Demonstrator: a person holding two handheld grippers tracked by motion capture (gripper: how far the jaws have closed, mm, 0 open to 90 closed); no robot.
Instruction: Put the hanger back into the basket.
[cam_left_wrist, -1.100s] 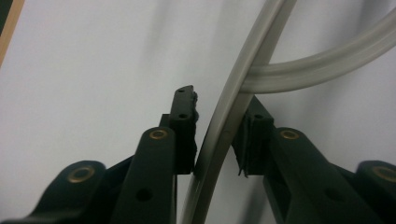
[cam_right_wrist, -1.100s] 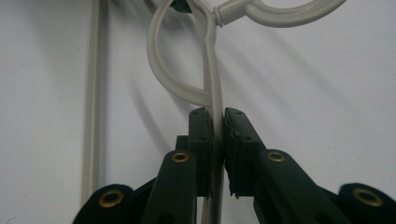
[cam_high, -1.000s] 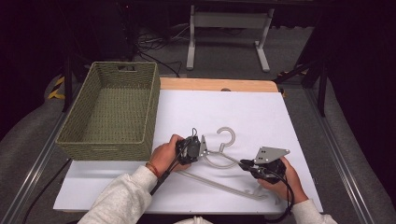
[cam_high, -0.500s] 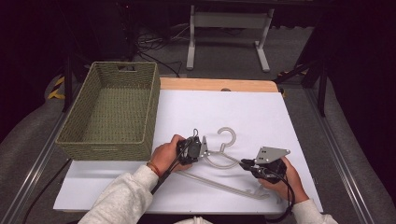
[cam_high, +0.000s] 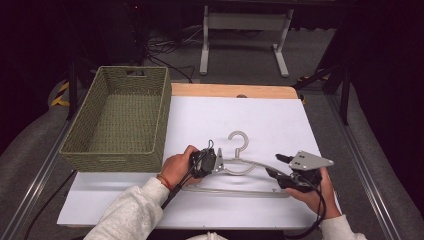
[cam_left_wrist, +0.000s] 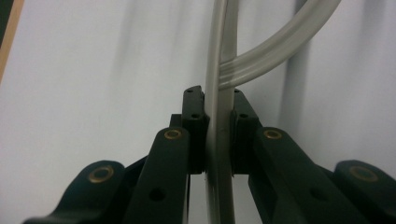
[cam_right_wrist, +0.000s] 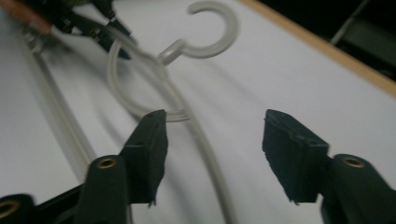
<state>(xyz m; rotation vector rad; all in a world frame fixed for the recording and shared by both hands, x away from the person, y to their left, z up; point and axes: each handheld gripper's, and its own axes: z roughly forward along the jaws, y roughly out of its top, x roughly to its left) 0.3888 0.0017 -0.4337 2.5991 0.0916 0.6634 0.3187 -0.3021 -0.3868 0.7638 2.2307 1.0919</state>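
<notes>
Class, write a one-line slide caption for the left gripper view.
Left gripper shut on the pale plastic hanger, held over the white table.

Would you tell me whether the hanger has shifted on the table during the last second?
No. In the high view the hanger keeps its place relative to the basket, its hook at the same spot.

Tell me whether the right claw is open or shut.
Open: the right claw has its jaws spread wide, with the translucent plastic hanger lying between them, ungripped.

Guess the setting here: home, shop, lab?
Likely a lab recording station: white-covered table framed by metal rails, dark surround, cables on the floor, props limited to a hanger and woven basket.
</notes>
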